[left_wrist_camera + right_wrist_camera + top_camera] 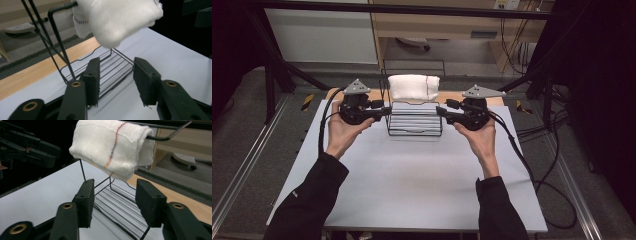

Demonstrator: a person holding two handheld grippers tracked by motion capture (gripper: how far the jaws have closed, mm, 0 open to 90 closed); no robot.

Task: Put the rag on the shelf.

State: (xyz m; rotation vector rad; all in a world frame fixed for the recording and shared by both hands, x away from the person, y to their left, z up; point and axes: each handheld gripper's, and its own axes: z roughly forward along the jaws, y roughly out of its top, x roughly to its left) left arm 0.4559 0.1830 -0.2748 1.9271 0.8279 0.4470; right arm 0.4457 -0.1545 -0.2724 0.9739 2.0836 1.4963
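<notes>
A black wire rack stands at the far middle of the white table. A folded white towel with a thin coloured stripe hangs over its top bar. My left gripper is held at the rack's left side and my right gripper at its right side, both pointing inward. In the left gripper view the gripper is open in front of the rack's base, below the towel. In the right gripper view the gripper is open under the towel, nothing held.
A wooden strip runs along the table's far edge behind the rack. Cables trail off the right side onto the floor. Black frame posts stand at the back corners. Bare table spreads in front of the rack.
</notes>
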